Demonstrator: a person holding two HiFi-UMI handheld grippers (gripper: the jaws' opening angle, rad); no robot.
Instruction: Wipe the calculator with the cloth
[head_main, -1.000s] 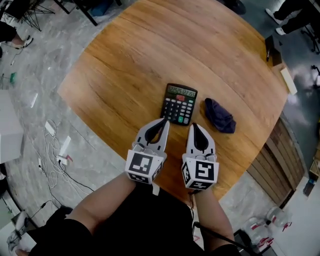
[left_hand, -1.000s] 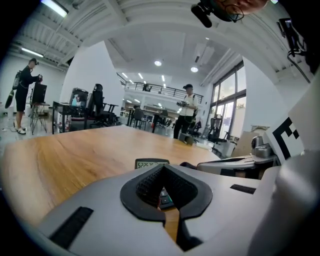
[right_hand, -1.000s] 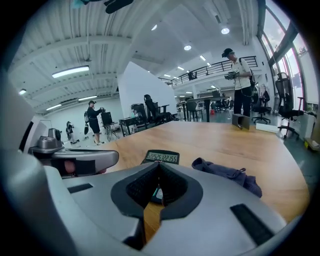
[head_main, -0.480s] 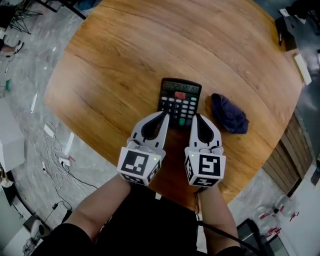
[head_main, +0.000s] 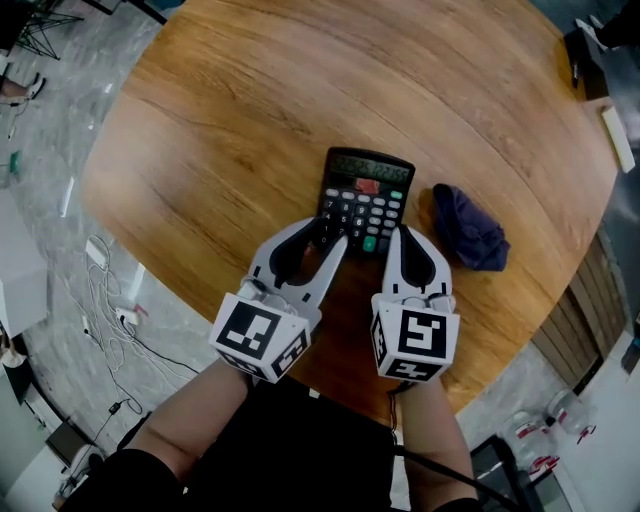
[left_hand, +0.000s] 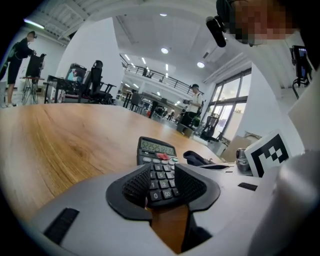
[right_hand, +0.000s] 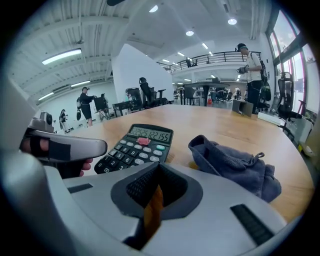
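Left tool: jaws opening, near left corner of the calculator between them, pads not pressing. Right tool: closed, empty, tip at the calculator's near edge.

Judged step: bracing the calculator, mid-tabletop. Next, the right tool must open and take the dark blue cloth, untouched just right of the calculator, toward the right edge.

Black calculator lies flat — crumpled dark-blue cloth just beside.
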